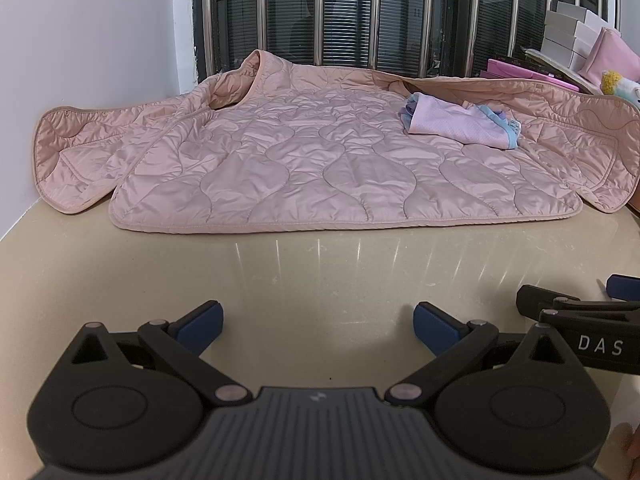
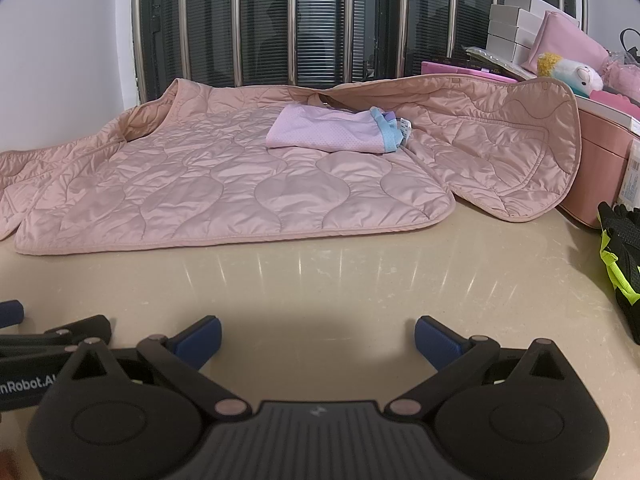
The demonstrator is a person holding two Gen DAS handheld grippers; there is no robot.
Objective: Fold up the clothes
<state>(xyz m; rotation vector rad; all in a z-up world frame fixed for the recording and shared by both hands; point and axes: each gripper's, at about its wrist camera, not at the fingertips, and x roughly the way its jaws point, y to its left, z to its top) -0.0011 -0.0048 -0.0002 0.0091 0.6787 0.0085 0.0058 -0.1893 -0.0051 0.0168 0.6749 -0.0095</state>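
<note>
A pink quilted jacket [image 1: 304, 164] lies spread flat on the beige tabletop [image 1: 320, 272], sleeves out to both sides; it also shows in the right wrist view [image 2: 224, 192]. A small folded lilac garment with blue trim [image 1: 456, 126] rests on the jacket's right part, also in the right wrist view [image 2: 332, 132]. My left gripper [image 1: 318, 324] is open and empty above the table, well short of the jacket's hem. My right gripper [image 2: 318, 336] is open and empty, beside the left one; its fingers [image 1: 536, 304] show at the right of the left wrist view.
A barred window [image 1: 360, 12] runs behind the table. Pink boxes, white cartons and a plush toy [image 2: 568, 72] crowd the back right. A pink case [image 2: 600, 176] and a black-and-yellow glove [image 2: 624, 256] lie at the right. A white wall [image 1: 80, 40] bounds the left.
</note>
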